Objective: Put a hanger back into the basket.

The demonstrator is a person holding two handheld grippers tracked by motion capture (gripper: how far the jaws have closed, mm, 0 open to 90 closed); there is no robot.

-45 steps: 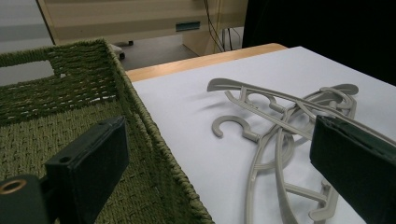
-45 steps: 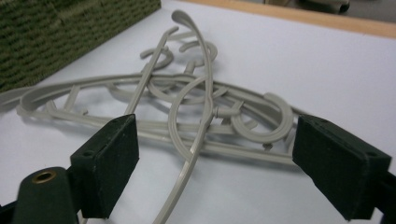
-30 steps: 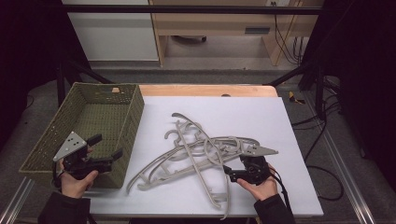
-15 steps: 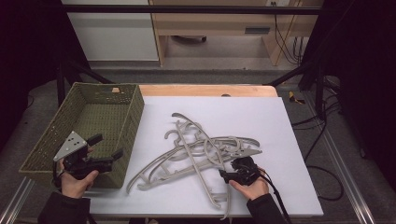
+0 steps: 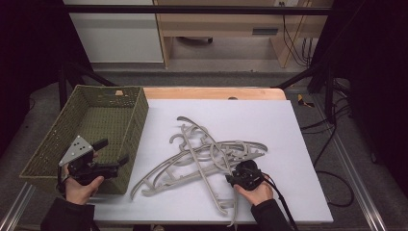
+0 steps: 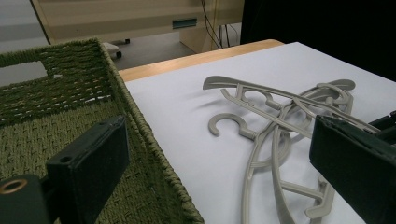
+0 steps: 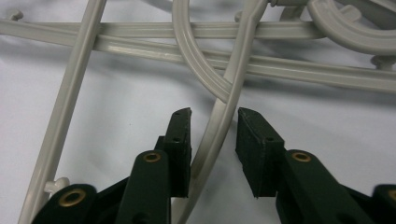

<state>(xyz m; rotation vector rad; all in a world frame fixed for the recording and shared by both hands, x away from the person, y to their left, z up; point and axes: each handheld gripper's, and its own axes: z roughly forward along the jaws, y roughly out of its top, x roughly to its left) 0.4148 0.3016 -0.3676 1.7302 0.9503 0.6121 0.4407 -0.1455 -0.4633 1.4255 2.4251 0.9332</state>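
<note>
Right claw is down in the hanger pile near the front edge of the bench, and its jaws have just been closing with one thin rail of a hanger running between them; the left pad looks to be against the rail while the right pad stands a little off it, so I wouldn't call it clenched on anything yet, more like straddling.

To do this bit well I'd finish the squeeze on that one rail only, keep the pads clear of the curved bar crossing just ahead of the tips, then lift slow so the tangled neighbours can slide off; yanking would probably drag the whole pile.

Left claw is released, jaws wide, hanging over the basket's near right corner at the bench's left edge; basket looks empty.

The hangers are pale grey plastic, thin ribbed arms with open hooks, several crossed over each other and lying flat on the white top.
</note>
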